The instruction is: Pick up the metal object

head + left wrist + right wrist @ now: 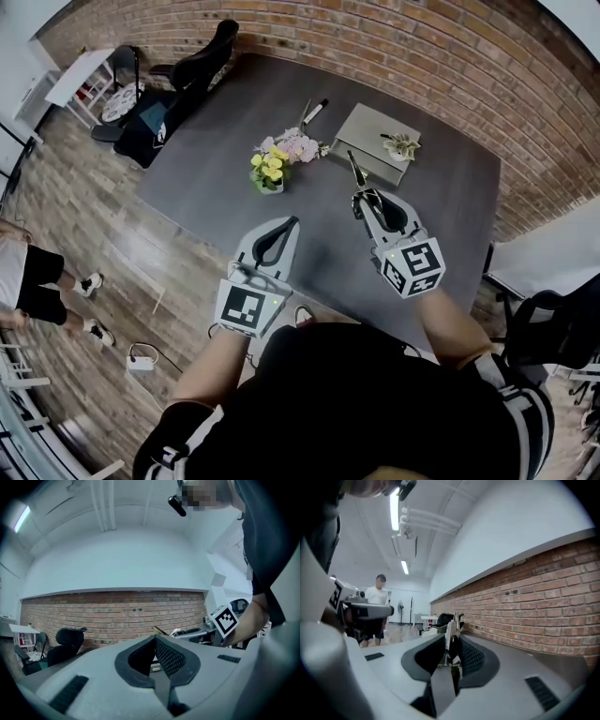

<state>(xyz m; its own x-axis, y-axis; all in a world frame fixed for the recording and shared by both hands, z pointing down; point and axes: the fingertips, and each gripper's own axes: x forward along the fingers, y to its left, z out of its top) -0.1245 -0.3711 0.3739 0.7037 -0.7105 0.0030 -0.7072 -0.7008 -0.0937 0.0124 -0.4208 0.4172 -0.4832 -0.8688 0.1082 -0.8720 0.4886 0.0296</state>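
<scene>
In the head view both grippers hover above the dark grey table [206, 178]. A thin metal object [354, 169] sticks out forward from the tips of my right gripper [360, 195]. In the right gripper view the metal strip [453, 623] stands upright between the black pads, with my right gripper [451, 634] shut on it. My left gripper [292, 222] is lower and to the left, over the table's near edge. In the left gripper view its tips meet, so my left gripper [154, 638] is shut with nothing in it.
A small pot of yellow and pink flowers [274, 165] stands mid-table. Behind the right gripper lies a grey flat box [373, 139] with a paper flower [401, 145] on it. A marker [314, 111] lies further back. A black chair [202, 56] stands at the far left corner, and a person [28, 281] stands at the left.
</scene>
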